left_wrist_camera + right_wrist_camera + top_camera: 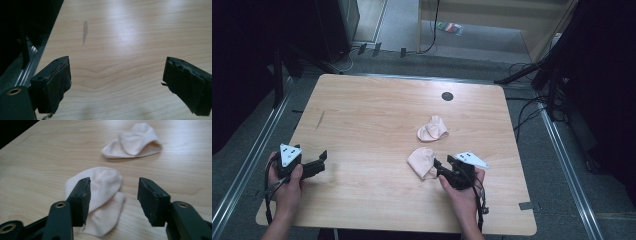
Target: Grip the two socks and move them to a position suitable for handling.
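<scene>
Right gripper (113, 200) jaws apart over near sock (100, 195), left gripper (117, 85) wide

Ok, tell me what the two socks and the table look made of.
Near sock and far sock: soft, pale pink knit fabric, matte, judging by their limp folds and fuzzy surface. Table: light wood or wood-look laminate; grain lines show, with a slight sheen from reflected light.

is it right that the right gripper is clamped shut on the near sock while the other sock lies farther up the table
Not quite. The right gripper is open, its jaws apart over the near sock without pressing it, as the right gripper view shows. The other sock does lie farther up the table.
</scene>
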### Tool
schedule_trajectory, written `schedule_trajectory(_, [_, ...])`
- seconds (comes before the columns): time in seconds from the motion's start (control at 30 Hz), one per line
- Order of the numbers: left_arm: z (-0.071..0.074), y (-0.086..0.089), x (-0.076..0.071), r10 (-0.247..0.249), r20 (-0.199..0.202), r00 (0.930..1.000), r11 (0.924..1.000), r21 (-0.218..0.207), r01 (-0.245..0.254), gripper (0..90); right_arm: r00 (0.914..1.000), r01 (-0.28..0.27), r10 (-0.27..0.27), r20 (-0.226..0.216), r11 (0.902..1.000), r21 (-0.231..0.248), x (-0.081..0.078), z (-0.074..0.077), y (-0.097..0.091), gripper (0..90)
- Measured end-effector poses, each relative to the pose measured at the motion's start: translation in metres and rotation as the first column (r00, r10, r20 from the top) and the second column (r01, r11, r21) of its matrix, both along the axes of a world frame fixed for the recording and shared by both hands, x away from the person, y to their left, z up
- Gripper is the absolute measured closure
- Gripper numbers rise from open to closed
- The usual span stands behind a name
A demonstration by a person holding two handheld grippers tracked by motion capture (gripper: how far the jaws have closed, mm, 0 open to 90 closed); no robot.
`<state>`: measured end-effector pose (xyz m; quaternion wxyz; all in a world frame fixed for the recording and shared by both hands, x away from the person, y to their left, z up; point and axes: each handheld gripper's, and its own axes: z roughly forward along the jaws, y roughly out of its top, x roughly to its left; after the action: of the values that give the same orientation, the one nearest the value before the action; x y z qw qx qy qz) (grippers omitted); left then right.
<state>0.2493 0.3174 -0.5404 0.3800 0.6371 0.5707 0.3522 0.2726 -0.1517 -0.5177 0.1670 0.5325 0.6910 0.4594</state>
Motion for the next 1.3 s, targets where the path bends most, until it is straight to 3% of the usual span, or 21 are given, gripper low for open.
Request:
schedule_trajectory(0.07, [0.004, -0.014, -0.001, -0.032, -0.001, 0.9995, 0.9995, 0.002, 0.032, 8.5, 0.9991, 0.035, -0.035, -0.024, 0.9992, 0.021, 0.005, -0.001, -0.006, 50.5])
schedule_trajectory(0.13, [0.007, -0.03, -0.002, -0.069, 0.002, 0.9976, 0.9976, 0.003, 0.069, 8.5, 0.9988, 0.036, -0.035, -0.036, 0.9988, 0.032, 0.01, -0.003, -0.008, 53.1])
schedule_trajectory(0.3, [0.017, -0.065, 0.0, -0.155, 0.015, 0.9878, 0.9873, -0.033, 0.156, 8.5, 0.9989, -0.003, 0.005, -0.048, 0.9994, 0.034, 0.017, -0.005, 0.003, 59.8])
schedule_trajectory(0.4, [0.024, -0.079, 0.005, -0.171, 0.022, 0.985, 0.9847, -0.032, 0.172, 8.6, 0.9975, -0.024, 0.025, -0.066, 0.9995, 0.021, 0.023, -0.005, 0.013, 61.6])
schedule_trajectory(0.53, [0.029, -0.1, 0.01, -0.213, 0.027, 0.9766, 0.9716, -0.098, 0.215, 9.0, 0.9961, -0.024, 0.026, -0.084, 0.9994, 0.025, 0.03, -0.003, 0.019, 61.6])
schedule_trajectory(0.63, [0.024, -0.115, 0.009, -0.259, 0.018, 0.9658, 0.9605, -0.101, 0.259, 8.9, 0.9939, -0.023, 0.026, -0.107, 0.9993, 0.029, 0.034, -0.006, 0.021, 61.4])
schedule_trajectory(0.73, [0.018, -0.124, 0.008, -0.294, -0.008, 0.9559, 0.9501, -0.113, 0.291, 8.9, 0.9906, -0.037, 0.042, -0.13, 0.9986, 0.038, 0.035, -0.011, 0.025, 60.3])
schedule_trajectory(0.83, [0.015, -0.128, 0.005, -0.322, -0.014, 0.9467, 0.9418, -0.108, 0.319, 8.9, 0.9896, -0.057, 0.056, -0.132, 0.9983, -0.006, 0.035, -0.017, 0.031, 63.0])
schedule_trajectory(0.87, [0.013, -0.13, 0.003, -0.33, -0.019, 0.9439, 0.9401, -0.098, 0.326, 8.9, 0.989, -0.056, 0.054, -0.137, 0.9983, -0.015, 0.035, -0.019, 0.033, 65.6])
schedule_trajectory(0.9, [0.013, -0.13, 0.003, -0.333, -0.023, 0.9428, 0.9394, -0.096, 0.329, 8.9, 0.9878, -0.062, 0.058, -0.145, 0.9978, -0.025, 0.035, -0.023, 0.034, 74.5])
schedule_trajectory(0.97, [0.012, -0.131, 0.001, -0.341, -0.027, 0.9396, 0.9365, -0.095, 0.337, 8.9, 0.9879, -0.065, 0.06, -0.143, 0.9975, -0.029, 0.034, -0.024, 0.035, 78.9])
schedule_trajectory(1.03, [0.011, -0.131, 0.0, -0.343, -0.026, 0.9389, 0.9365, -0.086, 0.34, 8.9, 0.9888, -0.066, 0.061, -0.136, 0.9974, -0.031, 0.032, -0.024, 0.035, 87.8])
schedule_trajectory(1.3, [0.013, -0.126, -0.001, -0.331, -0.008, 0.9436, 0.94, -0.09, 0.329, 12.2, 0.9954, -0.094, 0.093, -0.024, 0.9946, -0.045, 0.019, -0.008, 0.045, 89.1])
